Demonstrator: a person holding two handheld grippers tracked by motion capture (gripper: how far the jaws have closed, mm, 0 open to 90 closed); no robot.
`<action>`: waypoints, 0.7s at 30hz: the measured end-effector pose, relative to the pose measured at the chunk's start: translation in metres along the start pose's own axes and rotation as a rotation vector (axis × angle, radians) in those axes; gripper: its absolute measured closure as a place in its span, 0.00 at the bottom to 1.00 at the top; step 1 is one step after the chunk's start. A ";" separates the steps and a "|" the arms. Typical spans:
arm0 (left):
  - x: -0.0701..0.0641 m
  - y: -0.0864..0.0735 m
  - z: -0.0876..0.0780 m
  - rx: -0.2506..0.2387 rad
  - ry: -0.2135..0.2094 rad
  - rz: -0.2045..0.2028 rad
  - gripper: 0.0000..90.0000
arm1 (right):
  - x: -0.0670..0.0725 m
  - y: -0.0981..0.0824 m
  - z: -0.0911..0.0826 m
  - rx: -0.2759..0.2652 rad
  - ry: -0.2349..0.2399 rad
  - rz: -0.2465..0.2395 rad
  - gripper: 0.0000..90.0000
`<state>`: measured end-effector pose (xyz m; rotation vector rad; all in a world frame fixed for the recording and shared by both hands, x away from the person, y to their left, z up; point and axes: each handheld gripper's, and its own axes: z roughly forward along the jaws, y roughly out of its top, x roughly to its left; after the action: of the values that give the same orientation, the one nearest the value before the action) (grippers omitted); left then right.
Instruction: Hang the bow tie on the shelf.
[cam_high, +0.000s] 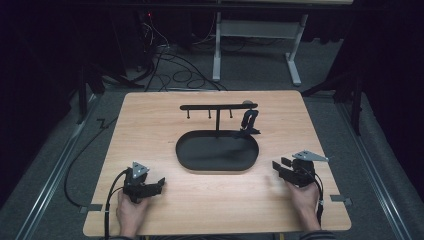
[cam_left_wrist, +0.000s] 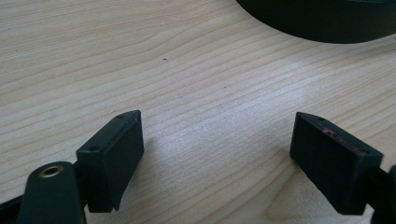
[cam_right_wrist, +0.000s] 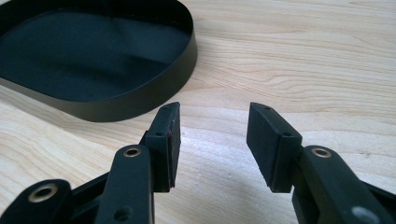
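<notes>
A black oval tray (cam_high: 192, 162) lies at the middle of the wooden table (cam_high: 150, 120), with a thin post and a crossbar with small hooks (cam_high: 218, 106) rising from its far rim. A small dark object (cam_high: 248, 121) hangs or stands by the bar's right end. My left gripper (cam_high: 159, 184) rests low at the table's front left, open, with bare wood between its jaws (cam_left_wrist: 217, 140); the tray's rim (cam_left_wrist: 317, 23) lies ahead of it. My right gripper (cam_high: 278, 165) sits at the front right, open and empty (cam_right_wrist: 212, 140), near the tray's wall (cam_right_wrist: 154, 95).
Beyond the table's far edge stand a white table frame (cam_high: 217, 55) and loose cables (cam_high: 175, 70) on grey carpet. A person's hands (cam_high: 131, 212) come in from the front edge. Bare wood surrounds the tray on all sides.
</notes>
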<state>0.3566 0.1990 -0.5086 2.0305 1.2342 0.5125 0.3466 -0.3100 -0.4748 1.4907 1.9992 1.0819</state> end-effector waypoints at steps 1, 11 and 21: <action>0.000 0.000 0.000 0.000 0.000 0.000 0.20 | 0.000 0.000 0.001 0.001 -0.006 0.000 0.63; 0.000 0.000 0.000 0.000 0.000 0.000 0.20 | 0.000 -0.004 0.009 0.026 -0.048 -0.017 0.63; 0.000 0.000 0.000 0.000 0.000 0.000 0.20 | 0.001 -0.005 0.014 0.045 -0.074 -0.033 0.63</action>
<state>0.3566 0.1990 -0.5086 2.0304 1.2342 0.5122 0.3531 -0.3053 -0.4876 1.4928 2.0031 0.9603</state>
